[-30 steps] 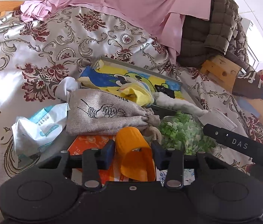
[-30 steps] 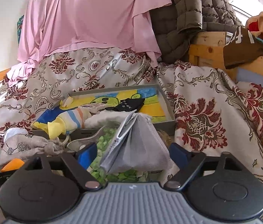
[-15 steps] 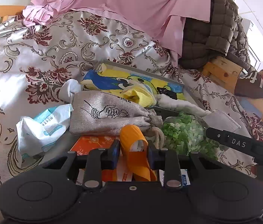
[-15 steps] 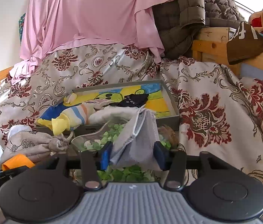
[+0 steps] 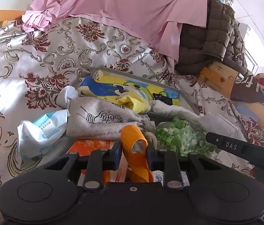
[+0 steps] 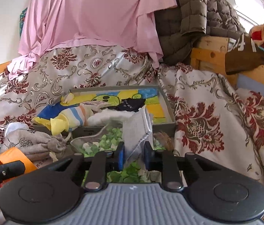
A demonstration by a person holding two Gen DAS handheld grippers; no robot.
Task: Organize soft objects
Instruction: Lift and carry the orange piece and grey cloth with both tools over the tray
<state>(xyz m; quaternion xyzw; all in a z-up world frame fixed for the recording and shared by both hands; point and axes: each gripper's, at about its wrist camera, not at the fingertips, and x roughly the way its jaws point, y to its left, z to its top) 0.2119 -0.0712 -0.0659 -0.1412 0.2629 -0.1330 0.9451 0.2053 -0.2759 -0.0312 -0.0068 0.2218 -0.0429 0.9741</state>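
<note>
Left tongs (image 5: 134, 151) have just been closing and now clamp the orange band (image 5: 134, 146). Right tongs (image 6: 134, 154) have just been closing onto the grey face mask (image 6: 137, 129). The tray (image 6: 166, 103) lies just ahead of both; lift each piece clear before carrying it there.

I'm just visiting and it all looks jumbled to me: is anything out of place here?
Yes. A yellow striped sock and a white fluffy cloth spill over the grey tray's front edge. A tissue pack lies crumpled on the bedspread.
</note>
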